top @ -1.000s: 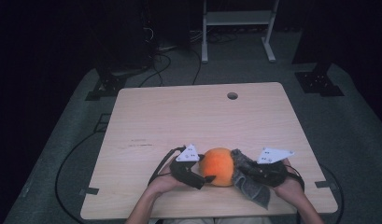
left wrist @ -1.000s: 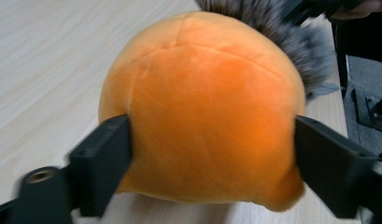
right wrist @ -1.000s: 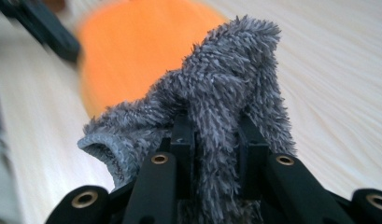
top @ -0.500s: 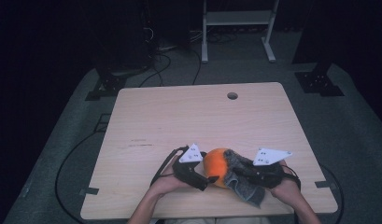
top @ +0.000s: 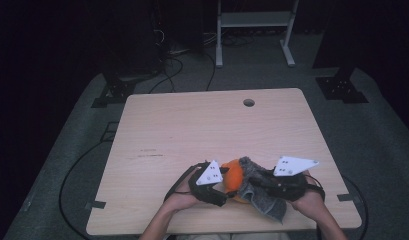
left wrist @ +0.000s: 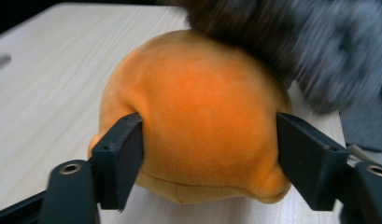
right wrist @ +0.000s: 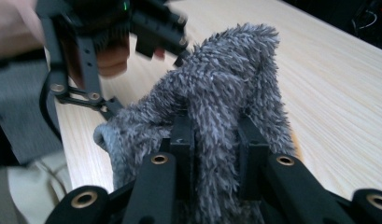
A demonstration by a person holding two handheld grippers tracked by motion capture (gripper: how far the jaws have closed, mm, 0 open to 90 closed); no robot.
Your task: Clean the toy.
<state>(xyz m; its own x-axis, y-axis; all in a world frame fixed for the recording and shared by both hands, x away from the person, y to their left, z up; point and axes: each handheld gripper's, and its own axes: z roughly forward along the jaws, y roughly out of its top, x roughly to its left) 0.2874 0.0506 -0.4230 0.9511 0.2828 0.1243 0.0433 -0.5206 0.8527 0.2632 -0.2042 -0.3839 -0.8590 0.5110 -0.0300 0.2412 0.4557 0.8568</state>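
Your left gripper has just been closing and squeezes the orange plush at the near table edge; your right gripper clamps the grey cloth over it. Wiping looks underway, unfinished.

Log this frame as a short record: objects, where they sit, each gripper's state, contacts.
surface: table, pale wood, hole near far edge
toy: orange plush ball, near the person's edge of the table
cloth: grey fuzzy cloth, draped against the ball's top and right side
left gripper: jaws have just been closing, pads on both sides of the ball, left pad dents it
right gripper: shut on a fold of the cloth
hands: one on each gripper, at the near edge
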